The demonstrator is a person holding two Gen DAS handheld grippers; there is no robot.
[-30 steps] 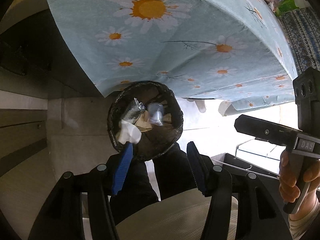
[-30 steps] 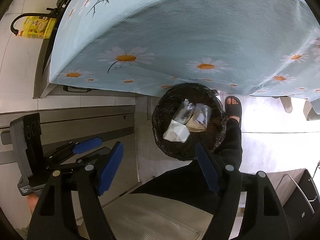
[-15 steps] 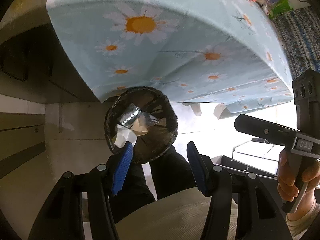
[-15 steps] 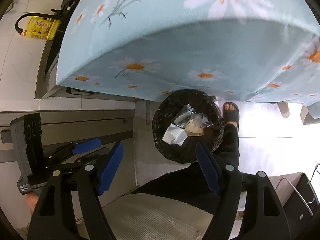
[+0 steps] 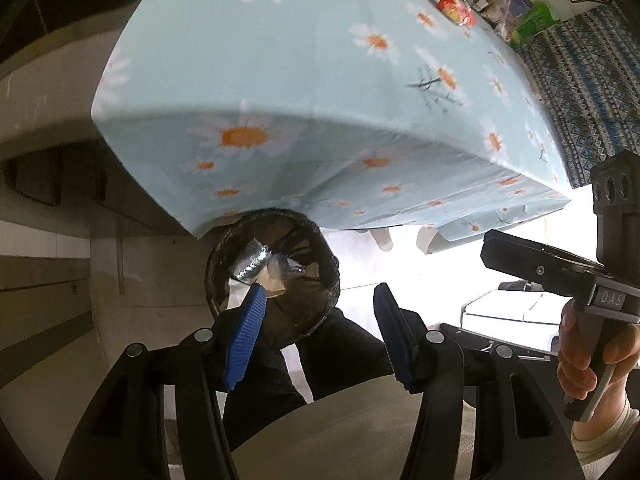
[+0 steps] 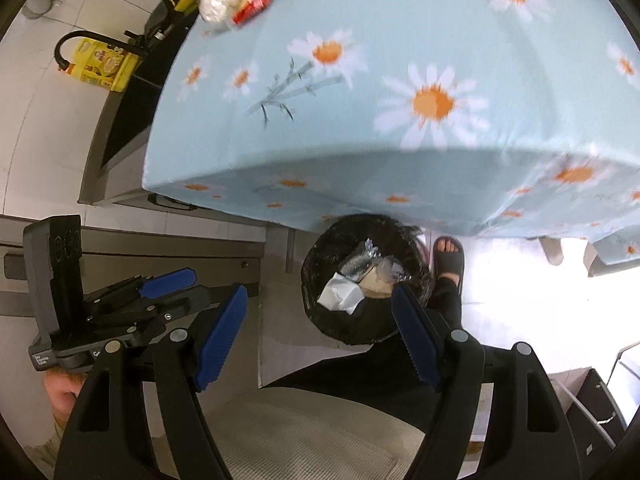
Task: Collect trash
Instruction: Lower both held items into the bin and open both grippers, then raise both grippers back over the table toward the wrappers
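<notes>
Your left gripper [image 5: 318,334] is released, its ribbed blue pads parted with nothing between them. Your right gripper [image 6: 320,334] is also released and spread wider, equally empty.

Both point steeply down at the bin [image 6: 362,276], which sits on the floor just under the near edge of the surface [image 6: 400,80]. In the right view it lies at about 12 o'clock from the gripper, its rim just behind the right pad. The black liner is glossy and wrinkled, and it holds a crumpled white paper [image 6: 340,294], a crinkled foil wrapper [image 5: 252,264] and a tan scrap.

The trash I judge you have yet to collect lies up on the daisy-print cloth, well beyond the bin. A red-and-yellow packet [image 6: 252,2] with a white bundle beside it sits at 11 o'clock from the right gripper. More shiny packets [image 5: 456,8] sit at 1 o'clock from the left. Neither hand looks clearly nearer; their long axes are too blurred to tell.
</notes>
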